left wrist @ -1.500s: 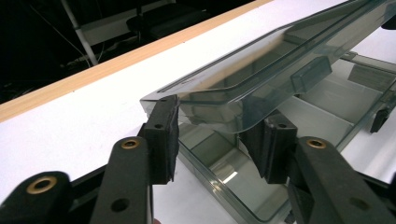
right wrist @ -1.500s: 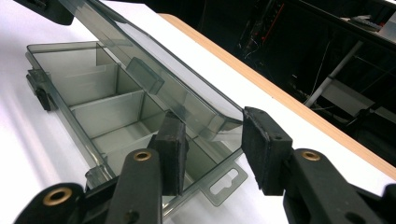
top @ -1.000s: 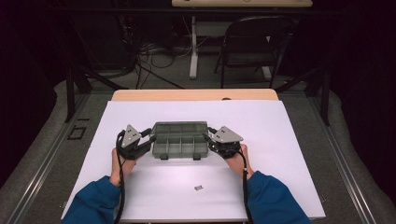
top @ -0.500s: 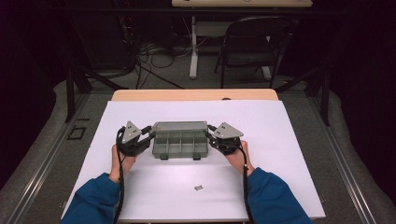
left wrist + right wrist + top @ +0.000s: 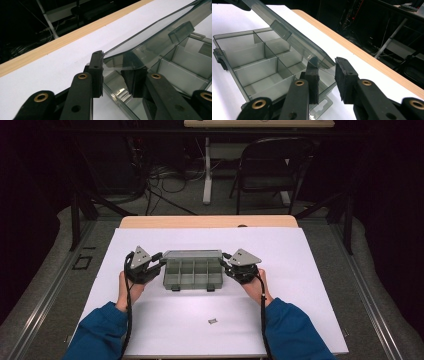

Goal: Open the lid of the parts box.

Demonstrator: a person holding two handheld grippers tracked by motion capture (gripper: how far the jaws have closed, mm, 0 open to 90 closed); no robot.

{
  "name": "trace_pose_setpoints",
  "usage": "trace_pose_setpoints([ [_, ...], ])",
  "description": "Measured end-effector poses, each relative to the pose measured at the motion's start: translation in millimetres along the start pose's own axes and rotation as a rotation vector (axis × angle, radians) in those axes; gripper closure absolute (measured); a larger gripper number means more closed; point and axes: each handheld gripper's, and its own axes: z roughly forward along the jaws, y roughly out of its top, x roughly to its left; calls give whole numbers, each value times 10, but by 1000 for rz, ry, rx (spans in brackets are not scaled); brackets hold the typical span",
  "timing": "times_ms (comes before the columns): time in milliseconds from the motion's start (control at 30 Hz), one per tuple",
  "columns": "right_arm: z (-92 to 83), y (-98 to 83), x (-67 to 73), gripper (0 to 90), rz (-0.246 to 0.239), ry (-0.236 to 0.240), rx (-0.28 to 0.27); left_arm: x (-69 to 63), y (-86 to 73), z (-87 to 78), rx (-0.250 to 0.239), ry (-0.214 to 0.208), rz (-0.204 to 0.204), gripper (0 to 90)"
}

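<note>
Dark lab: cables [image 5: 165, 180], folding chair [image 5: 267, 167]

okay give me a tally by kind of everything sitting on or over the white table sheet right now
Smoky clear plastic compartment box with hinged lid: 1
Handheld black two-jaw grippers, left gripper and right gripper: 2
Small dark scrap lying on the white sheet: 1
Total: 4

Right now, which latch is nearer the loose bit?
The latch by the right tongs; the bit lies straight in front of it, the other latch off to the side.
</note>
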Motion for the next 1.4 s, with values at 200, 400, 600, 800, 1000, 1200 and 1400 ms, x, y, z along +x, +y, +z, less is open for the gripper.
trace_pose_setpoints([
  [200,19,42,-52,730,11,14,10,54,58,9,9,-11,-1,720],
  [400,32,72,-93,729,21,35,28,93,88,11,20,-24,-6,738],
  [600,64,132,-175,743,60,55,50,126,133,21,33,-29,-3,748],
  [800,105,192,-228,750,59,53,65,161,167,41,37,-30,-7,757],
  [1000,130,193,-246,753,69,51,65,190,197,48,44,-34,-15,773],
  [1200,138,205,-265,754,73,56,69,214,232,52,50,-44,-18,775],
  [1400,156,231,-281,761,73,50,75,241,260,65,55,-48,-22,777],
])
